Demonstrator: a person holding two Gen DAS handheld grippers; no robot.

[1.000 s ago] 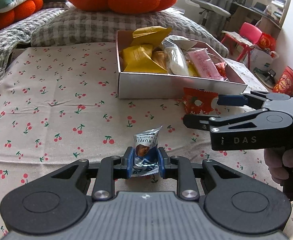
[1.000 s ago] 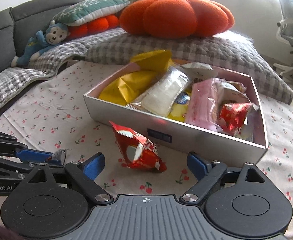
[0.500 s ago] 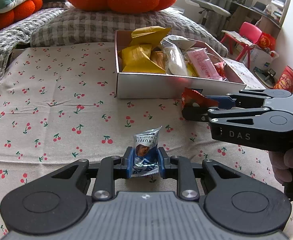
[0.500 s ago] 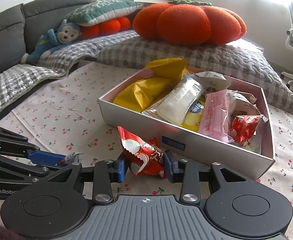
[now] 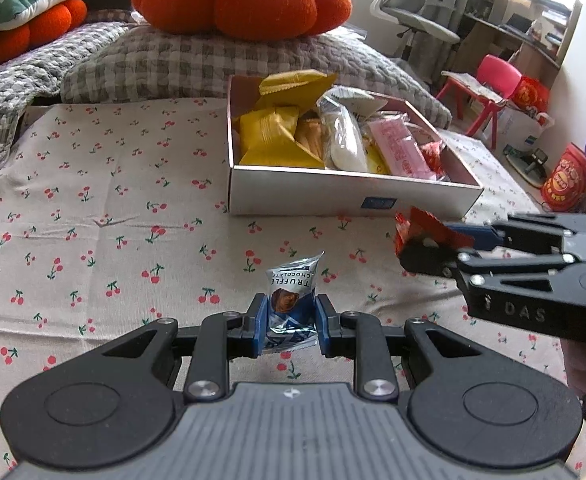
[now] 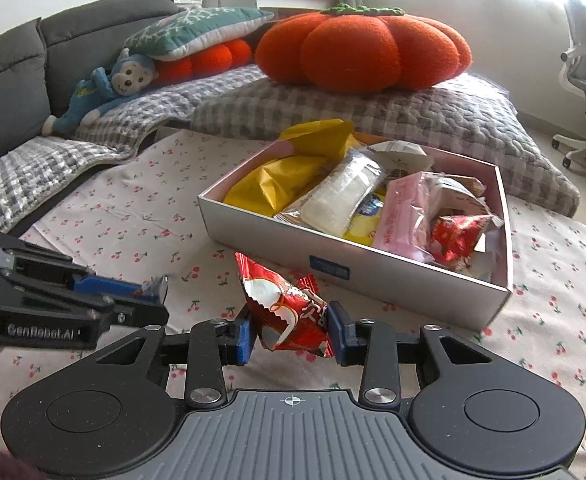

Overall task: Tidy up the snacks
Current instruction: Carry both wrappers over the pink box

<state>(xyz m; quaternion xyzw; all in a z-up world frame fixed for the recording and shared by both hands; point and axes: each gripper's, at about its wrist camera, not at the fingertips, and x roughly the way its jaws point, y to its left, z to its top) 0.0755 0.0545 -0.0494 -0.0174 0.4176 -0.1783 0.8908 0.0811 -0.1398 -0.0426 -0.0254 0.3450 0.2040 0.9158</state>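
Right gripper (image 6: 288, 334): formerly wide open, now clamped on red snack packet (image 6: 289, 312), lifted off cherry-print cloth (image 6: 133, 216). Left gripper (image 5: 289, 326): unmoved, pinching blue truffle packet (image 5: 291, 300). Snack box (image 6: 373, 280): unchanged

"TRUFFLE CHOCOLATE" stands on the blue-silver packet (image 5: 290, 307); "DAS" marks the right gripper (image 5: 421, 246) beside it; "GenRobot.AI" marks the left gripper (image 6: 149, 300).

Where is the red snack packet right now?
The red packet is clamped in the right gripper, in front of the snack box near wall; the left wrist view shows it at right, beside the box's corner.
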